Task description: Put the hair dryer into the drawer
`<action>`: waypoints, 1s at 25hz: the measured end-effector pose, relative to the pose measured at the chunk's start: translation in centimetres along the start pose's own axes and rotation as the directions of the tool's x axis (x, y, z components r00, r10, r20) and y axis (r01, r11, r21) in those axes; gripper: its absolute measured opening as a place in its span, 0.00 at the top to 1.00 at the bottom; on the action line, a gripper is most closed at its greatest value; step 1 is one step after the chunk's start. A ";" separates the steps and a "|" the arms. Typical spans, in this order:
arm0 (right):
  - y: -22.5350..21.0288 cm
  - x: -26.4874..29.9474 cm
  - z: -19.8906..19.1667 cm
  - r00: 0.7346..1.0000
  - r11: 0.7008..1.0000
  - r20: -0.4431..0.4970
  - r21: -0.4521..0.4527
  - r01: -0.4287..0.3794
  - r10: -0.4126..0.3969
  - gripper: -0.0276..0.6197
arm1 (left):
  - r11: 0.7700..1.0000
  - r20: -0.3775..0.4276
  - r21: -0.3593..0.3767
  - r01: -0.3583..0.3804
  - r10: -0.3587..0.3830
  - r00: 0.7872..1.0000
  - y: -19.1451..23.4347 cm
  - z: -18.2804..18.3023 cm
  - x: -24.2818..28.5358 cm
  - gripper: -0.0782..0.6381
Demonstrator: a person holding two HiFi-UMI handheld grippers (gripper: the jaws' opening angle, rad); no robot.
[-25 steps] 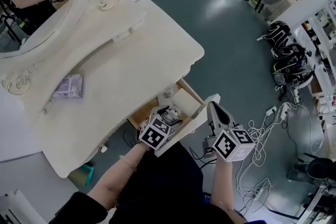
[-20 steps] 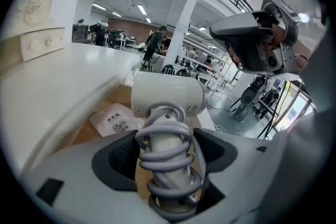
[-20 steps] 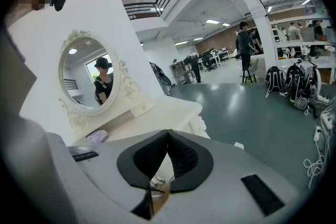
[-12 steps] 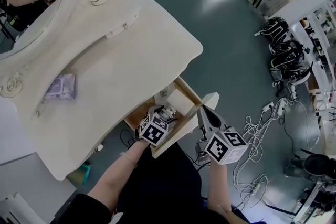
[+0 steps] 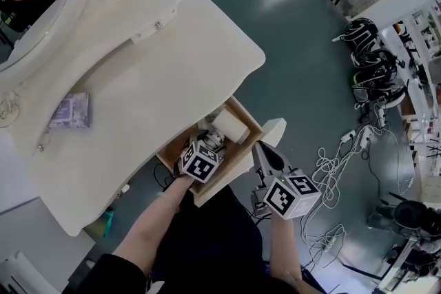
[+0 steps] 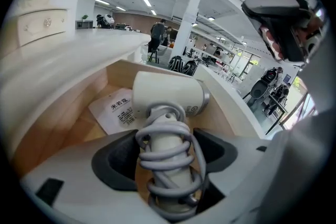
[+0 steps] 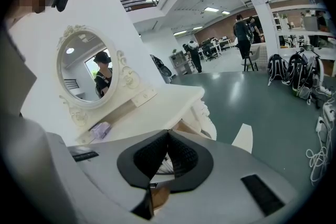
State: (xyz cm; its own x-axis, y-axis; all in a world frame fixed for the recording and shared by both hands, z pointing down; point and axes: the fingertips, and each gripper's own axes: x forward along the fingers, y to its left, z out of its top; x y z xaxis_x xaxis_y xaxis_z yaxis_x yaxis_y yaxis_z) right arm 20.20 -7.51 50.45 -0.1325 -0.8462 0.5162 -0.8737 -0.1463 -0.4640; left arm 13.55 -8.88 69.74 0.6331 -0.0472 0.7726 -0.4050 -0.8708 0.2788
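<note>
A white hair dryer (image 6: 168,94) has its grey cord wound round the handle. My left gripper (image 6: 167,157) is shut on that handle, with a dark pad on each side of it. In the head view the dryer (image 5: 229,126) hangs low inside the open wooden drawer (image 5: 251,122) of the cream dressing table (image 5: 158,72), with my left gripper (image 5: 207,148) over the drawer. My right gripper (image 5: 258,149) is shut, nothing showing between its tips, and hovers beside the drawer's white front. Its meeting tips (image 7: 168,134) point towards the table.
A printed paper packet (image 6: 115,110) lies on the drawer's floor under the dryer. A purple packet (image 5: 71,110) lies on the tabletop by the oval mirror (image 5: 31,3). Cables (image 5: 337,169) and backpacks (image 5: 372,72) are on the floor to the right.
My left gripper has sunk with the hair dryer, from above the drawer's front down into the drawer. My right gripper has dropped a little beside the drawer front.
</note>
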 end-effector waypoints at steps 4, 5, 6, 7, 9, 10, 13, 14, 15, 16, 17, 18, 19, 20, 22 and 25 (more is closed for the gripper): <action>0.3 0.4 -0.6 1.000 0.999 -0.011 0.028 -0.022 0.022 0.94 | 1.000 -0.024 -0.001 -0.016 0.016 1.000 0.6 -0.5 0.8 0.44; 0.4 0.5 -0.7 1.000 0.999 -0.014 0.029 -0.025 0.025 0.94 | 1.000 -0.029 0.002 -0.019 0.020 0.999 0.7 -0.6 0.9 0.44; 0.4 0.5 -0.8 1.000 0.999 -0.017 0.029 -0.026 0.027 0.94 | 1.000 -0.032 0.006 -0.023 0.023 0.999 0.8 -0.7 1.0 0.44; 0.4 0.6 -1.0 0.999 0.999 -0.020 0.028 -0.027 0.028 0.94 | 1.000 -0.034 0.009 -0.025 0.026 0.999 0.9 -0.8 1.1 0.44; 0.2 0.7 -1.2 0.999 0.999 -0.028 0.030 -0.029 0.030 0.94 | 0.999 -0.039 0.016 -0.029 0.030 0.999 1.1 -0.9 1.4 0.44; 0.2 0.8 -1.3 0.999 0.999 -0.030 0.032 -0.029 0.030 0.94 | 0.999 -0.042 0.024 -0.035 0.036 0.998 1.1 -1.0 1.5 0.44; 0.0 0.9 -1.4 0.999 0.999 -0.034 0.036 -0.029 0.030 0.94 | 0.997 -0.056 0.058 -0.057 0.060 0.997 1.4 -1.7 1.8 0.44; 0.0 1.0 -1.4 0.999 0.999 -0.034 0.036 -0.029 0.030 0.94 | 0.996 -0.056 0.066 -0.062 0.066 0.996 1.5 -1.9 1.9 0.44; -0.1 1.1 -1.3 0.999 0.999 -0.034 0.035 -0.029 0.030 0.94 | 0.995 -0.053 0.073 -0.068 0.072 0.996 1.6 -1.9 2.0 0.44; -0.1 1.2 -1.2 0.999 0.999 -0.033 0.033 -0.030 0.031 0.94 | 0.994 -0.051 0.078 -0.073 0.077 0.996 1.7 -2.0 2.0 0.43; -0.1 1.2 -1.2 0.999 0.999 -0.032 0.032 -0.030 0.031 0.94 | 0.994 -0.050 0.082 -0.078 0.082 0.995 1.7 -2.0 2.0 0.43; -0.1 1.2 -1.1 0.999 0.999 -0.032 0.032 -0.030 0.031 0.94 | 0.993 -0.050 0.089 -0.083 0.088 0.995 1.8 -2.0 2.0 0.43; -0.1 1.2 -1.1 0.999 0.999 -0.032 0.032 -0.030 0.031 0.94 | 0.992 -0.050 0.095 -0.088 0.093 0.994 1.8 -2.0 2.0 0.43; -0.1 1.2 -1.1 0.999 0.999 -0.032 0.033 -0.029 0.030 0.94 | 0.991 -0.050 0.098 -0.091 0.096 0.994 1.8 -2.0 2.0 0.43; -0.1 1.2 -1.2 0.999 0.999 -0.033 0.035 -0.030 0.032 0.94 | 0.992 -0.052 0.095 -0.085 0.090 0.995 1.6 -2.0 2.1 0.37; 0.1 1.4 -1.4 0.999 0.999 -0.036 0.036 -0.034 0.035 0.94 | 0.995 -0.060 0.081 -0.064 0.069 0.996 1.0 -2.0 2.2 0.28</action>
State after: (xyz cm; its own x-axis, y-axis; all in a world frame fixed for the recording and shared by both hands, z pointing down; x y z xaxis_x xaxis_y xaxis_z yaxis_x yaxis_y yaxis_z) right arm 19.33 -7.96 52.12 -0.1798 -0.8319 0.5250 -0.8511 -0.1360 -0.5070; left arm 13.19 -8.90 72.82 0.5627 -0.0775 0.8230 -0.3898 -0.9029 0.1815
